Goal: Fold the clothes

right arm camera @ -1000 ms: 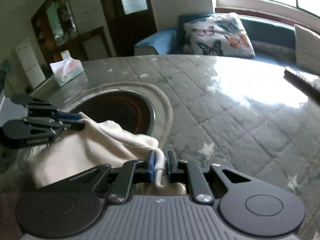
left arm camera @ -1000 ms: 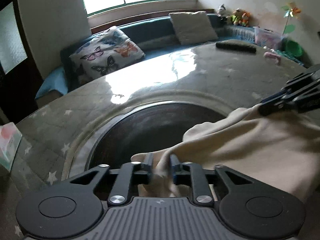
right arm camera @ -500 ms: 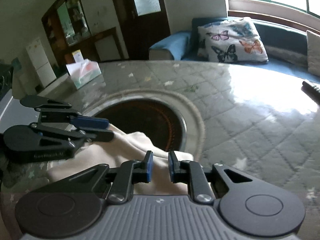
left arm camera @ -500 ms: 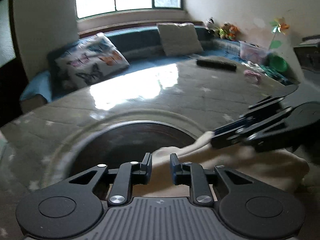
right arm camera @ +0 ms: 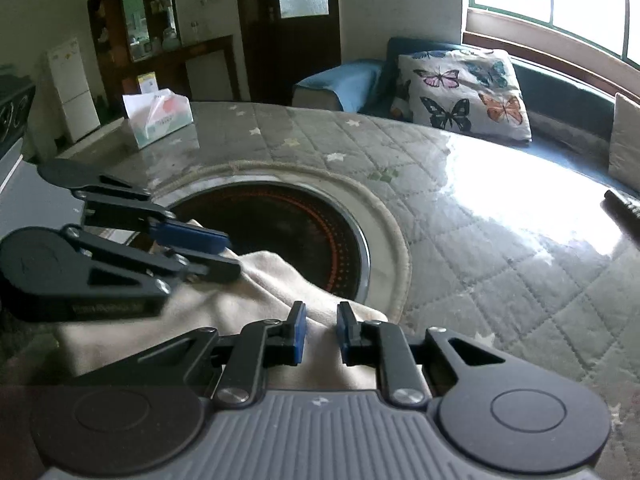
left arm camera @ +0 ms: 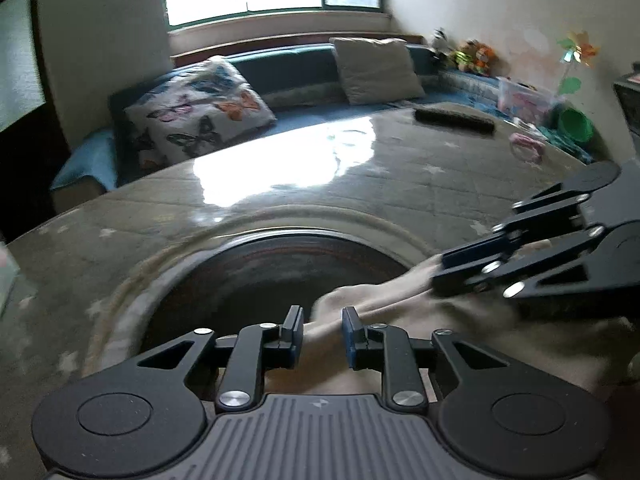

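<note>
A cream garment (left arm camera: 460,332) lies bunched on the table at the near edge of the dark round inset; it also shows in the right wrist view (right arm camera: 256,292). My left gripper (left arm camera: 322,334) is open just above the cloth, holding nothing. My right gripper (right arm camera: 320,332) is open too, its fingers apart over the cloth's folded edge. Each gripper shows in the other's view, the right one (left arm camera: 448,268) at the right and the left one (right arm camera: 228,250) at the left, both close over the garment.
The table carries a quilted grey cover with stars (right arm camera: 480,248) around a dark round inset (right arm camera: 288,232). A tissue box (right arm camera: 158,118) stands far left. A black remote (left arm camera: 454,120) and a pink item (left arm camera: 528,148) lie far right. A sofa with a butterfly cushion (left arm camera: 196,116) runs behind.
Both grippers have opened and let go of the cream garment, which now lies on the table. Both have lifted and drawn back a little from it.
</note>
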Action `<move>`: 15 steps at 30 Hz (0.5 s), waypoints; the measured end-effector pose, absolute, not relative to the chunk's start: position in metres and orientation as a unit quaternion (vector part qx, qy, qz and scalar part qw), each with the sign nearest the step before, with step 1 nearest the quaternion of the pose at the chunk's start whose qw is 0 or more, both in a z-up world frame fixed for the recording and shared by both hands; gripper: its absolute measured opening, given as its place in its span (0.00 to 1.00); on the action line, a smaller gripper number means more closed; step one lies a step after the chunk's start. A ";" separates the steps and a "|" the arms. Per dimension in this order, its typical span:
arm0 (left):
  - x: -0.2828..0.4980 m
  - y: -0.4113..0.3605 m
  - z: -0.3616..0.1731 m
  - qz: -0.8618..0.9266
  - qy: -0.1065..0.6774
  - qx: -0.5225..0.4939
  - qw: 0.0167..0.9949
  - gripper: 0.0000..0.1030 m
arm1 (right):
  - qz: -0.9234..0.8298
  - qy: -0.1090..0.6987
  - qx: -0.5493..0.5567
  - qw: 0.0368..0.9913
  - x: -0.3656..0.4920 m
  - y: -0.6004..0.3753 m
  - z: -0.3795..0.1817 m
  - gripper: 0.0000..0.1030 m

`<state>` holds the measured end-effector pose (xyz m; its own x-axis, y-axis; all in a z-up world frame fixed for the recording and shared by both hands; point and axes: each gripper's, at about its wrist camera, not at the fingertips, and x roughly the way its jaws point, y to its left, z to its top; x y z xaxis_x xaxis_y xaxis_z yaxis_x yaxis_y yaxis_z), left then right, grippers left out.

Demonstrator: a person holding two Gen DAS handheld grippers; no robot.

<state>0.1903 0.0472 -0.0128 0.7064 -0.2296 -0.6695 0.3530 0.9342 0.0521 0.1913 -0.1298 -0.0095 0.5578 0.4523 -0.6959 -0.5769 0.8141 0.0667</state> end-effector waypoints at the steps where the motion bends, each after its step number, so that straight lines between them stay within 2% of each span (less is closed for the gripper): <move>1: 0.186 0.053 -0.010 -0.150 0.347 0.084 0.922 0.29 | 0.293 0.364 -0.086 0.880 0.189 -0.132 -0.006 0.16; 2: 0.179 0.060 -0.007 -0.143 0.344 0.079 0.925 0.35 | 0.295 0.361 -0.088 0.880 0.186 -0.134 -0.002 0.17; 5: 0.156 0.070 -0.001 -0.129 0.338 0.073 0.929 0.46 | 0.307 0.353 -0.096 0.879 0.172 -0.134 0.007 0.30; 6: 0.148 0.073 0.001 -0.125 0.336 0.072 0.931 0.50 | 0.315 0.350 -0.101 0.877 0.165 -0.132 0.008 0.31; 15: 0.093 0.083 -0.005 -0.104 0.347 0.031 0.932 0.50 | 0.369 0.325 -0.147 0.858 0.118 -0.101 0.002 0.39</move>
